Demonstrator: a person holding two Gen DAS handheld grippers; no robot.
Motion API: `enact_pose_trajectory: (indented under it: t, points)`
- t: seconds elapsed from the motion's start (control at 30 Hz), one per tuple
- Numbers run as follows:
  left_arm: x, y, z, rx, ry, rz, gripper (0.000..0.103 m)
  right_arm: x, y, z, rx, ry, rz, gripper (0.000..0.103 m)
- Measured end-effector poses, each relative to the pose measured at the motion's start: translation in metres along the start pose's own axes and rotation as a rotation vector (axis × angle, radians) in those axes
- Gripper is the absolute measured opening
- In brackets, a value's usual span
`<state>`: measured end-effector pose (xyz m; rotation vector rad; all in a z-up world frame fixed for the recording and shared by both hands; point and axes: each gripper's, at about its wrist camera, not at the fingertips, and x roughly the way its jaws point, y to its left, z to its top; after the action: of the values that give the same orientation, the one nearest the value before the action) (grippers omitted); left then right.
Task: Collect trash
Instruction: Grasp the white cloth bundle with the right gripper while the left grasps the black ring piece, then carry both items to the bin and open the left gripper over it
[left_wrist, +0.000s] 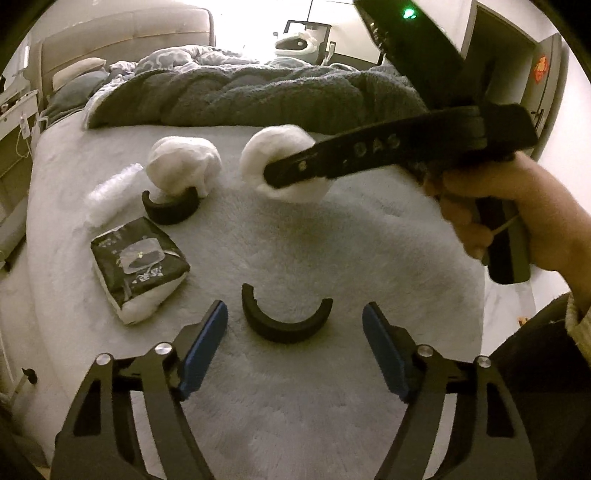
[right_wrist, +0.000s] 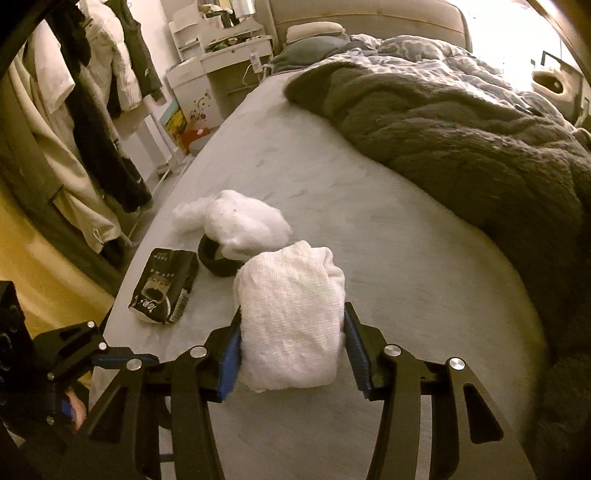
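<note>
My right gripper (right_wrist: 291, 343) is shut on a crumpled white tissue wad (right_wrist: 291, 314) and holds it above the bed; the same wad (left_wrist: 280, 162) shows in the left wrist view, clamped in the right gripper (left_wrist: 273, 173). A second white wad (left_wrist: 183, 166) lies on a black half-ring (left_wrist: 170, 210), also in the right wrist view (right_wrist: 247, 225). My left gripper (left_wrist: 295, 343) is open and empty, just above another black half-ring (left_wrist: 286, 317). A black tissue pack (left_wrist: 138, 262) lies to the left, also in the right wrist view (right_wrist: 166, 288).
A bubbly white plastic piece (left_wrist: 110, 194) lies beside the far wad. A grey blanket (left_wrist: 258, 96) is bunched across the far part of the bed (left_wrist: 332, 240). Clothes (right_wrist: 85, 122) hang left of the bed, with a white shelf (right_wrist: 218, 62) behind.
</note>
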<state>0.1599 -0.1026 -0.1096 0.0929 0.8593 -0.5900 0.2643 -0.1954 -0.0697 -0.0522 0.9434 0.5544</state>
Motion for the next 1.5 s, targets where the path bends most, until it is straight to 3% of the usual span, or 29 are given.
enact_pose_trajectory:
  t: [0.67,1.0,1.5]
  points:
    - [0.015,0.015,0.006,-0.076,-0.037,0.030,0.046,-0.005,0.001,0.004,0.002,-0.005,-0.014,0.050]
    - [-0.029,0.033,0.008,-0.137,-0.117,0.096,0.046,-0.019,0.015,0.009,0.013,-0.037,-0.036,0.050]
    - [-0.116,0.058,-0.003,-0.214,-0.207,0.243,0.046,-0.050,0.051,-0.019,0.090,-0.073,-0.053,0.050]
